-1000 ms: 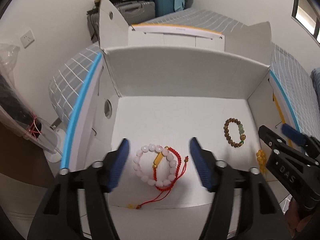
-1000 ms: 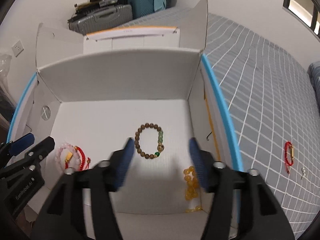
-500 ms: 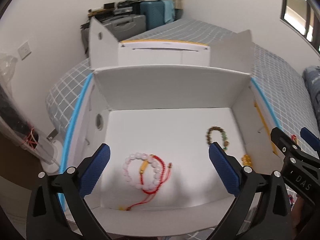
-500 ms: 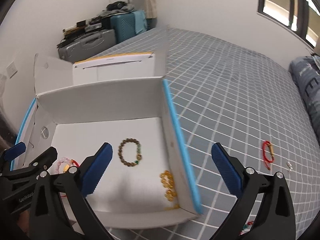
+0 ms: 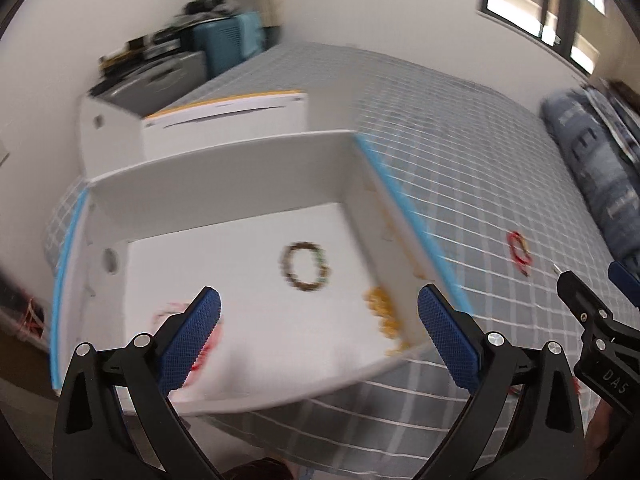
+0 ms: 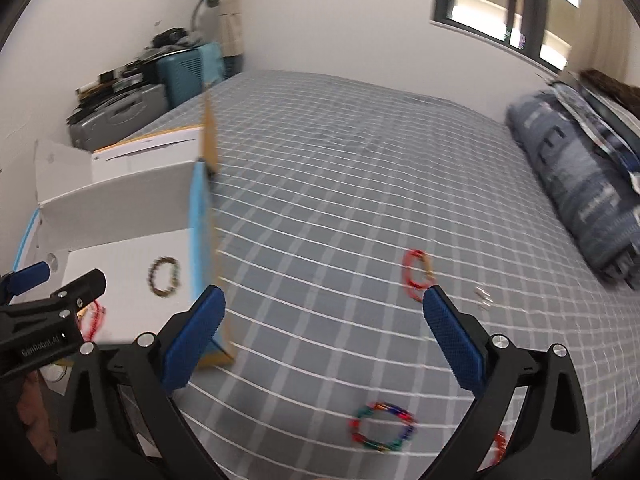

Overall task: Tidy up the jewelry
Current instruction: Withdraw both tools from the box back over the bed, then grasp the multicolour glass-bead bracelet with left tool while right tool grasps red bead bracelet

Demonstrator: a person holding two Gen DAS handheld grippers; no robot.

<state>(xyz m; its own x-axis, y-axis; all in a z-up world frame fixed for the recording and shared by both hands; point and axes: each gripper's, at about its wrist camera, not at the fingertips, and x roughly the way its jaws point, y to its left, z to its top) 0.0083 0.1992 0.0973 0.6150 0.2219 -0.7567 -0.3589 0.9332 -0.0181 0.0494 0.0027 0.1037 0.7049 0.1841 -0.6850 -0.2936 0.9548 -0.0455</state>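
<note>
While several pieces already lie inside the white cardboard box (image 5: 224, 184), the sorting looks roughly half done. On the box floor sit a ring of dark brown round beads with a few green ones (image 5: 306, 267), a heap of glossy amber beads (image 5: 383, 314) against the right wall, and, blurred near the left front corner, a pale bead bracelet with red cord (image 5: 188, 320).

Outside the box, on the grey grid-patterned bedcover (image 6: 360, 184) to its right, jewelry is still loose: a red cord bracelet with a gold tube (image 6: 417, 274), a multicoloured bead ring (image 6: 382, 426) nearer the camera, another reddish piece (image 6: 498, 446) half hidden behind a finger, and small silvery bits (image 6: 482, 295), too small to identify.

Both the left tongs (image 5: 318, 330) and right tongs (image 6: 324, 334) stand wide apart, holding nothing; their pads are blue and finely knurled. My guess is the right tongs will take a loose bracelet next.
</note>
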